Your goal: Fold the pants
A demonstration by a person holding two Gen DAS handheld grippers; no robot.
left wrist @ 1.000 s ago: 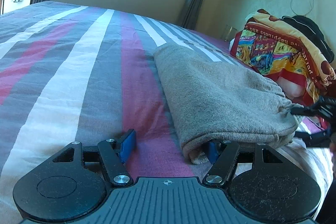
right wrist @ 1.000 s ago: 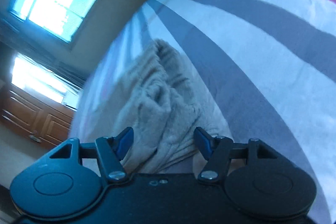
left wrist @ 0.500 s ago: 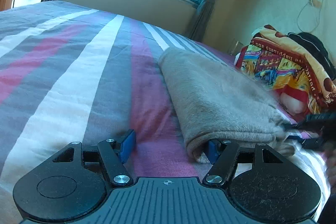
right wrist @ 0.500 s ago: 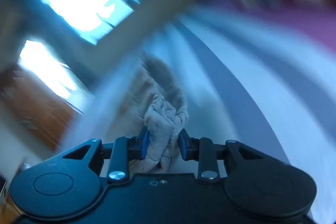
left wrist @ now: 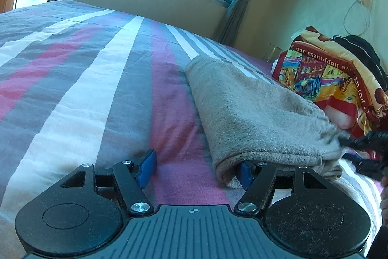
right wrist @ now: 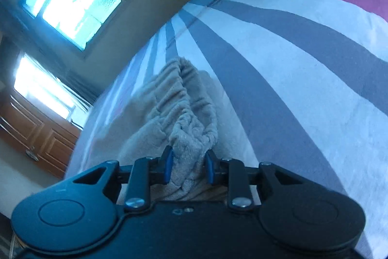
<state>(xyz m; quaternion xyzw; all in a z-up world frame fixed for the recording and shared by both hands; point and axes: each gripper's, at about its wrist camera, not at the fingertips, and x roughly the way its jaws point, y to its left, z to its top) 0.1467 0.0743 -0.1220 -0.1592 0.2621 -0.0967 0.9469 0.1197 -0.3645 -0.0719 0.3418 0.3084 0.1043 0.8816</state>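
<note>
Grey-beige fleece pants [left wrist: 254,113] lie folded lengthwise on the striped bed [left wrist: 84,89], right of centre in the left wrist view. My left gripper [left wrist: 196,165] is open at the near end. Its right fingertip [left wrist: 245,172] is tucked under the fold's edge and its left fingertip [left wrist: 148,162] rests on the sheet. My right gripper [right wrist: 188,163] is shut on the gathered elastic waistband of the pants [right wrist: 184,108], with the bunched cloth squeezed between its blue pads. In the left wrist view the right gripper [left wrist: 363,142] shows as a dark shape at the pants' right end.
A bright printed blanket [left wrist: 334,79] with a black garment [left wrist: 361,50] on it is piled at the bed's right side, just behind the pants. A person's hand [left wrist: 384,196] shows at the right edge. A wooden door [right wrist: 36,128] and windows stand beyond the bed.
My right gripper's jaws have closed from wide apart onto the waistband, bunching it, and the gripper has rolled a little. My left gripper has kept its place and opening.
</note>
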